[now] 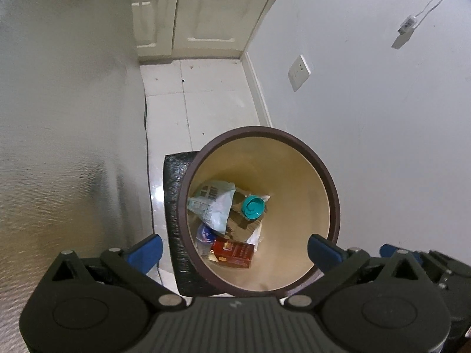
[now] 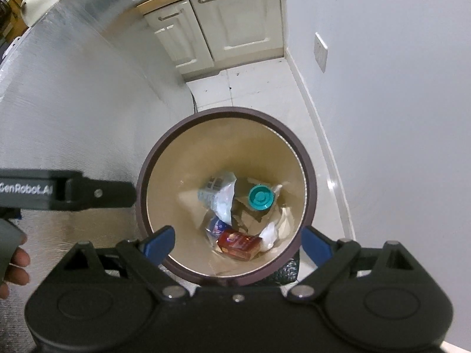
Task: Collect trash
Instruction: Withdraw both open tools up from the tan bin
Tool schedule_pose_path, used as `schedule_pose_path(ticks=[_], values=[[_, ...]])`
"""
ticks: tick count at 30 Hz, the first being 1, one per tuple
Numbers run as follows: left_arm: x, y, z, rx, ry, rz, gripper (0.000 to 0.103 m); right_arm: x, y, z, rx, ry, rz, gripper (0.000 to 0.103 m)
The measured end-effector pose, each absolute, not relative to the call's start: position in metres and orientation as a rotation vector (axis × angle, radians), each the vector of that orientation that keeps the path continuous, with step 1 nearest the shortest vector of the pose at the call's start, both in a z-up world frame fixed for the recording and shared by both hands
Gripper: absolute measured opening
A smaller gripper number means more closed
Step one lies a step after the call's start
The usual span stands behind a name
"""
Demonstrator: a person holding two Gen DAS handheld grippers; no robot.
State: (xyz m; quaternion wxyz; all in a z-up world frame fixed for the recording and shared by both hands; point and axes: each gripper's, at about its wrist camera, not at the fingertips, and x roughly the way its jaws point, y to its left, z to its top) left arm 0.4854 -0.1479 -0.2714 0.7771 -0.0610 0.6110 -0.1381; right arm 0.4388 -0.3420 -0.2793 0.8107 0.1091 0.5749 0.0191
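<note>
A round bin with a brown rim [image 1: 332, 194] [image 2: 312, 182] stands on the floor below both grippers. Inside lie a red box [image 1: 232, 254] [image 2: 240, 242], a teal lid [image 1: 252, 206] [image 2: 260, 197], a white plastic wrapper [image 1: 213, 206] [image 2: 220, 195], a blue wrapper [image 1: 206, 234] and torn cardboard. My left gripper [image 1: 235, 250] hangs open above the bin's near side, nothing between its blue fingertips [image 1: 150, 250]. My right gripper [image 2: 238, 242] is open and empty too, over the near rim. The left gripper's body [image 2: 67, 189] and a hand [image 2: 14, 261] show at the right wrist view's left edge.
A black textured mat [image 1: 173, 194] [image 2: 287, 270] lies under the bin. A silvery foil-faced panel [image 1: 59, 147] rises on the left and a white wall with a socket [image 1: 299, 72] on the right. Cream cabinet doors [image 1: 200, 14] close the far end of the narrow tiled floor [image 1: 200, 103].
</note>
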Motion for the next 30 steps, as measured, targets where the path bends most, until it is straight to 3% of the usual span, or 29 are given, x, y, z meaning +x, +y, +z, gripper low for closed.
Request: schedule_pose_path(ticks=[10,30], values=[[0.463,-0.137,-0.240,-0.093,1.295,-0.287,0.103,0.428,-0.346,-0.244,0.193,1.206,0.030,0.103],[0.416,-0.117,-0.184,-0.068,1.230,-0.249,0.103,0.398,-0.353,-0.181,0.104,1.142,-0.003,0.103]])
